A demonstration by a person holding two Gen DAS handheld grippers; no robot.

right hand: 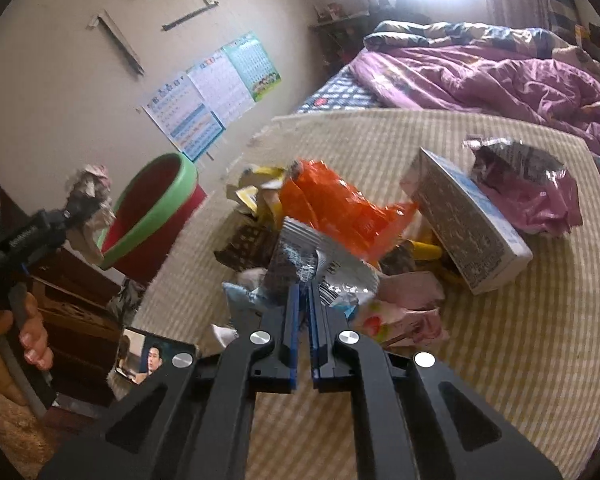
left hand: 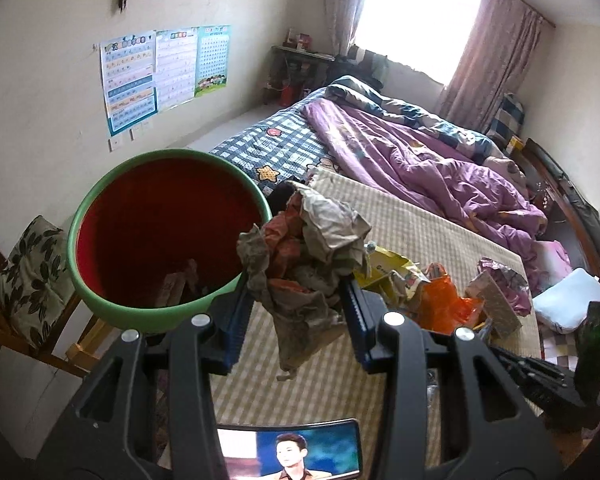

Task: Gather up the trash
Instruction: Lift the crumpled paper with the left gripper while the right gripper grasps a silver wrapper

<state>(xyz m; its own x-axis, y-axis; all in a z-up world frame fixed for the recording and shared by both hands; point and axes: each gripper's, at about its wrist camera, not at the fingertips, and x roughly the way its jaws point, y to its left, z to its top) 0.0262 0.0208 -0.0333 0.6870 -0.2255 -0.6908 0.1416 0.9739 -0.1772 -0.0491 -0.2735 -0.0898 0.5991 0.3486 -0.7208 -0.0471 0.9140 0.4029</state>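
A crumpled paper wad (left hand: 304, 248) is pinched by the left gripper (left hand: 298, 280) beside the green-rimmed red bin (left hand: 168, 232). The right gripper (right hand: 305, 284) is pressed together on a silver wrapper (right hand: 320, 264) in the trash pile; an orange bag (right hand: 332, 208) and carton (right hand: 468, 224) lie behind, on a checked mat (right hand: 500, 360) covering the bed, with a phone (left hand: 288, 450) nearby.

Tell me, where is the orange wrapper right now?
In the right wrist view the orange wrapper lies on top of the trash pile on the checked bed mat, left of the white carton and just beyond the right claw.
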